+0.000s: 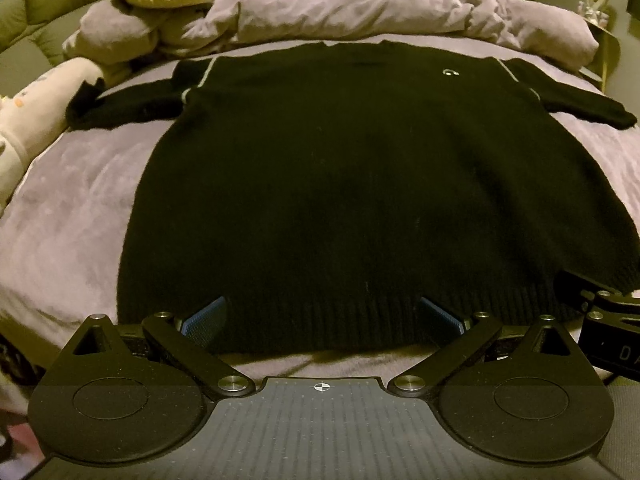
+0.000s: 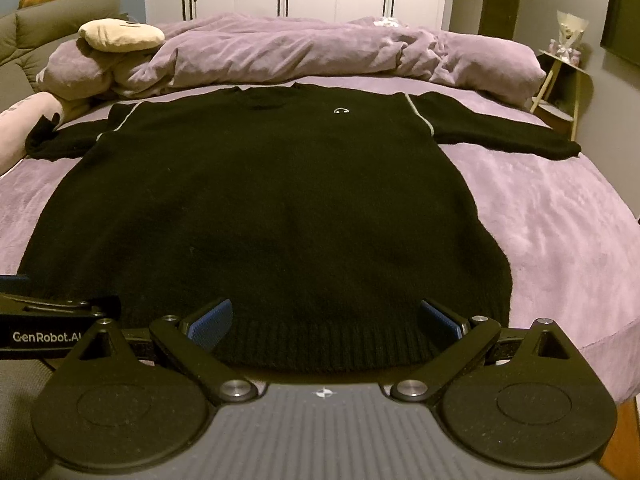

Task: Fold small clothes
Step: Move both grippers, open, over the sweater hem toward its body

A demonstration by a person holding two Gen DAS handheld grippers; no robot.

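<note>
A black knit sweater [image 1: 352, 184] [image 2: 272, 200] lies flat on the purple bed, hem toward me, both sleeves spread out sideways, a small white logo on the chest. My left gripper [image 1: 322, 316] hovers open at the hem, left of its middle, blue pads wide apart with only the ribbed edge between them. My right gripper [image 2: 326, 318] is open too, over the hem's right part. Each gripper's body shows at the edge of the other's view: the right one [image 1: 600, 312], the left one [image 2: 48, 320].
The purple bed sheet [image 2: 560, 232] spreads around the sweater. A bunched purple duvet [image 2: 280, 52] and a cream pillow [image 2: 120, 34] lie at the head. A pale garment [image 1: 28, 120] sits at the left edge. A small side table [image 2: 560, 80] stands at right, white wardrobe doors behind.
</note>
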